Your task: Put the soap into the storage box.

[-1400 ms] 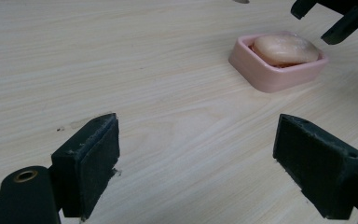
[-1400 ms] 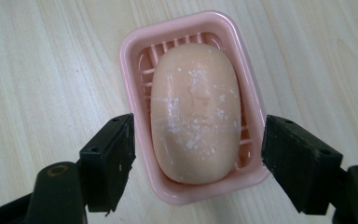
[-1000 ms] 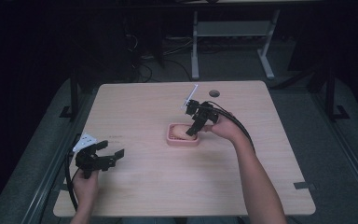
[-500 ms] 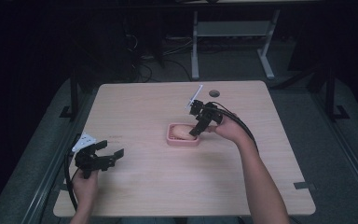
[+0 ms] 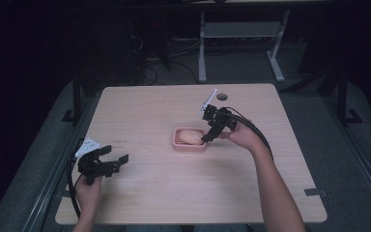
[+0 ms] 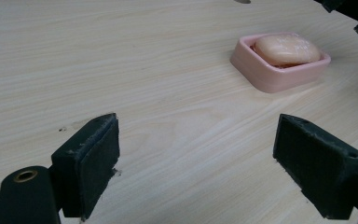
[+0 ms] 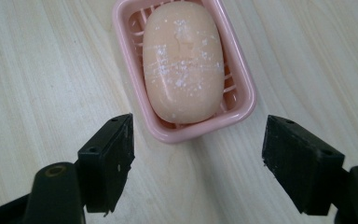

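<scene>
A pale peach bar of soap (image 7: 182,63) lies in a pink slotted soap dish (image 7: 244,100) at the middle of the wooden table (image 5: 174,193). In the high view the soap (image 5: 190,137) fills the dish (image 5: 190,146). My right gripper (image 5: 207,136) hovers at the dish's right end, open, its jaws wide apart and empty just short of the dish's near rim in the right gripper view (image 7: 196,165). My left gripper (image 5: 117,161) rests open near the table's front left, pointing toward the dish (image 6: 279,77), with nothing between its jaws (image 6: 196,170).
A small dark round grommet (image 5: 221,96) sits near the table's far edge. Behind the table stand a white metal frame (image 5: 241,34) and cables on the dark floor. Black rails run along both sides of the table.
My right gripper has drawn back slightly to the right of the dish, away from the soap. The left gripper has stayed where it was.
</scene>
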`<action>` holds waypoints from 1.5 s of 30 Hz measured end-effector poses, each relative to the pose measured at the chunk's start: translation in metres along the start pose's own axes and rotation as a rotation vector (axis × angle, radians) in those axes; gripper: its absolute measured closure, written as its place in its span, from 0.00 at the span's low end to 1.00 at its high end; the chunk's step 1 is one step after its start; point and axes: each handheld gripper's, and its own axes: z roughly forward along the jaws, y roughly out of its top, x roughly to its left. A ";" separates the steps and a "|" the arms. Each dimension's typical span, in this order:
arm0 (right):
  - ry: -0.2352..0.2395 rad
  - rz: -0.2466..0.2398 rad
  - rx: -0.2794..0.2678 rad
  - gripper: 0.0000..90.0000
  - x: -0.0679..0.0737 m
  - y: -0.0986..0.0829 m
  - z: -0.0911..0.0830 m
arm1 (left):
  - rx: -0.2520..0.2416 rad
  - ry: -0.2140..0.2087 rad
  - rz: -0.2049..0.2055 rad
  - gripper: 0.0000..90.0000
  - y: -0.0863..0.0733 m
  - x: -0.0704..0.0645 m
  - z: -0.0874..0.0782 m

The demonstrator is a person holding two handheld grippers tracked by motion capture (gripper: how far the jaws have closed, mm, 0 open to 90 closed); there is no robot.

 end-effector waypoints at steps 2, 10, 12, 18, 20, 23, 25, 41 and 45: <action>0.002 0.004 0.001 0.27 0.001 -0.001 0.000 | 0.000 0.000 0.000 0.16 0.000 0.000 0.000; 0.015 0.015 0.018 0.27 0.003 -0.006 0.000 | 0.000 0.000 0.001 0.16 0.000 0.000 0.000; 0.012 0.012 0.016 0.27 0.003 -0.006 -0.002 | 0.000 0.000 0.000 0.16 0.000 0.000 0.000; -0.008 0.001 0.003 0.28 0.005 -0.010 -0.005 | 0.000 0.000 0.001 0.16 0.000 0.000 0.000; -0.004 0.007 -0.011 0.28 0.006 -0.013 -0.005 | -0.001 0.001 0.002 0.16 0.000 -0.001 0.000; -0.003 0.004 -0.009 0.28 0.007 -0.018 -0.004 | 0.004 0.000 0.002 0.16 0.000 -0.001 0.000; 0.003 0.009 0.003 0.28 0.007 -0.021 -0.003 | 0.005 0.002 0.003 0.16 0.001 -0.001 0.001; 0.002 0.033 -0.015 0.28 0.008 -0.045 -0.006 | 0.005 0.002 0.006 0.16 0.000 -0.001 0.001; -0.003 0.045 -0.023 0.28 0.009 -0.053 -0.008 | 0.006 0.001 0.007 0.16 0.000 -0.002 0.002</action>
